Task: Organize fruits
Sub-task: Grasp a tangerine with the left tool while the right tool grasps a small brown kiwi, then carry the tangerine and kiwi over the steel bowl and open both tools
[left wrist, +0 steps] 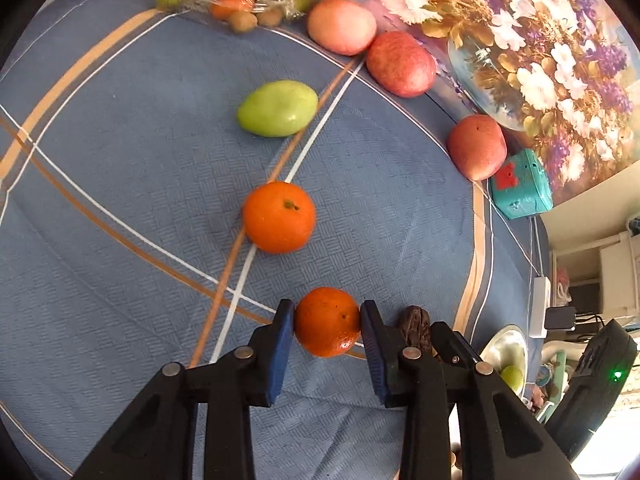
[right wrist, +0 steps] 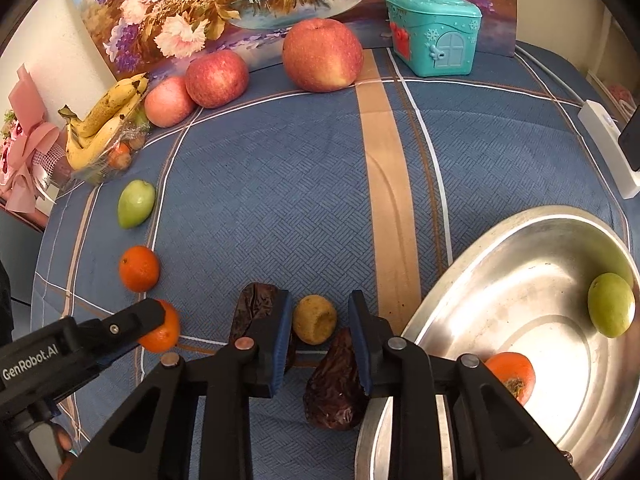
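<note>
Left tool (left wrist: 327,322) clamped on orange (left wrist: 327,321), pads pressing both sides, fruit low over blue checked cloth (left wrist: 120,220) of worktop. Second orange (left wrist: 279,217) lies further on, green fruit (left wrist: 277,108) beyond it, three apples (left wrist: 401,64) along flower picture (left wrist: 540,40).

Right tool (right wrist: 316,320) narrowed around small brown fruit (right wrist: 314,319); pad contact not discernible, cannot tell if gripped. Dark wrinkled fruit (right wrist: 334,384) lies just beneath.

Steel bowl (right wrist: 500,240) to right holds green fruit and orange one. Bananas (right wrist: 104,120) at far left.
</note>
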